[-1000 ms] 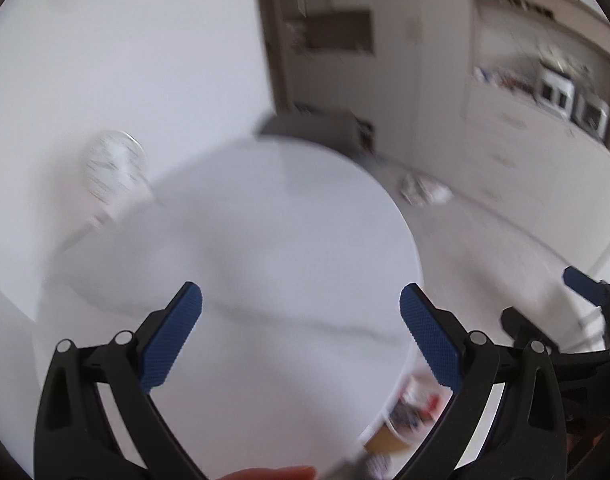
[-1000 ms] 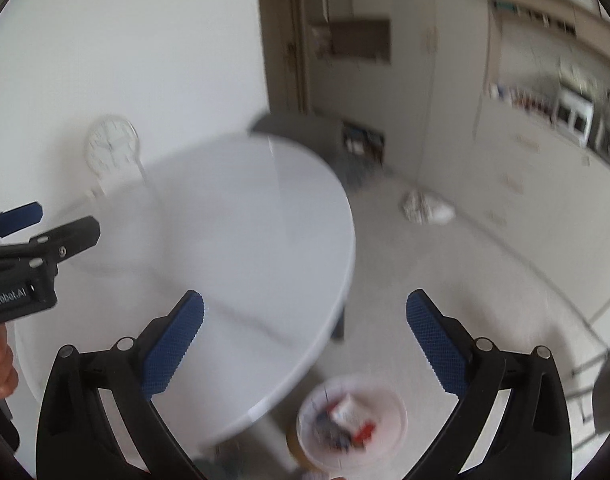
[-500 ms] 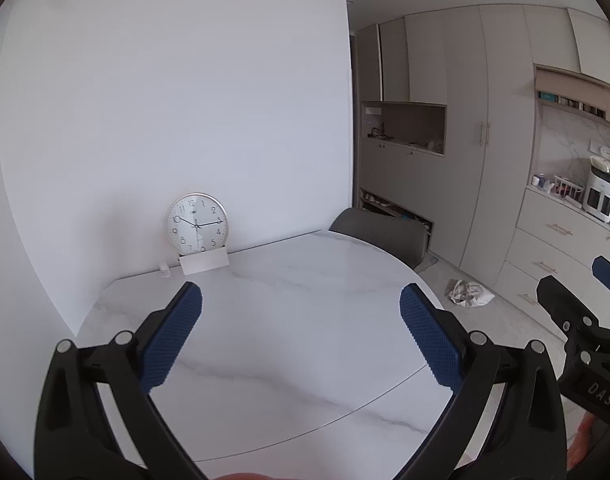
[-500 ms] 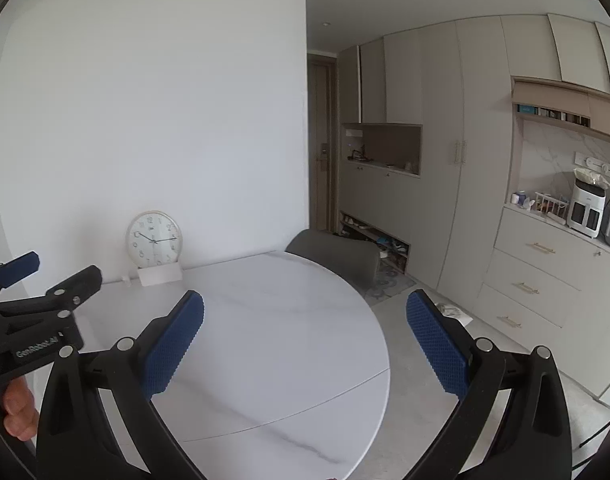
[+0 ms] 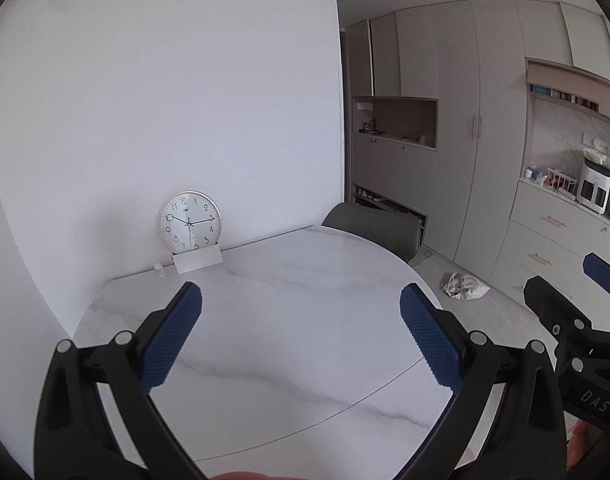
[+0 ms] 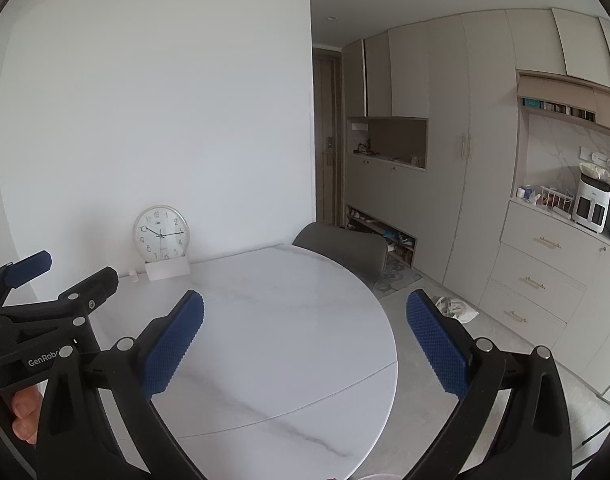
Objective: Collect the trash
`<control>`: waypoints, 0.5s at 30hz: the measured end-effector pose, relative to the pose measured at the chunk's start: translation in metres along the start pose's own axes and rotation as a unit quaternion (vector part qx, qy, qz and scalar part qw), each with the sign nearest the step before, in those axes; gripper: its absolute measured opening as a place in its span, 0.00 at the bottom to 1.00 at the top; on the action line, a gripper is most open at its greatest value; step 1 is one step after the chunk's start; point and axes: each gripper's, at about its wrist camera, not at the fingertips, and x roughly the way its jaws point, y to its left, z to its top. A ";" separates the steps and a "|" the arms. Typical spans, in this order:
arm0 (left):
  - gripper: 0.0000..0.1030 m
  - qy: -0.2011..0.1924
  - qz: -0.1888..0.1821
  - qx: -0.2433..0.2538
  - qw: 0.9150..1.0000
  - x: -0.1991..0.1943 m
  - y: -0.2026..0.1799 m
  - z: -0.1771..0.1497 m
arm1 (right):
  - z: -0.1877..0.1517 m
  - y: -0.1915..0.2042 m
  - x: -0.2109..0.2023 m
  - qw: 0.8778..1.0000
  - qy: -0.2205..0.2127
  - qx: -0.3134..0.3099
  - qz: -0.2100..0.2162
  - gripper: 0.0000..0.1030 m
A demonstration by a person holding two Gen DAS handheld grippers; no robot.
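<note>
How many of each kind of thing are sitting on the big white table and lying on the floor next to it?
Round white clock with a gold rim: 1
Small white card leaning against the clock: 1
Tiny clear object beside the card, too small to identify: 1
Crumpled whitish trash on the floor: 1
Total: 4

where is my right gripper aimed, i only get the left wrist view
Observer: The right gripper is open and empty, looking across the table toward the cabinets.
Operator: any trash near its fingers
Observer: In its view, the crumpled trash on the floor shows just past its right-hand pad.
Operator: whats beyond the chair
Observer: A hallway runs behind the chair to a closed door.
</note>
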 end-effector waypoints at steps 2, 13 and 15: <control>0.92 0.003 -0.001 0.000 1.000 0.001 -0.001 -0.001 | 0.000 -0.001 0.001 1.000 0.002 0.001 0.000 0.98; 0.92 0.007 0.000 -0.001 1.000 0.005 -0.003 -0.001 | -0.002 -0.003 0.002 1.000 0.003 0.009 0.002 0.98; 0.92 0.008 0.002 -0.003 1.000 0.005 -0.003 -0.001 | -0.003 -0.003 0.001 1.000 0.003 0.008 0.003 0.98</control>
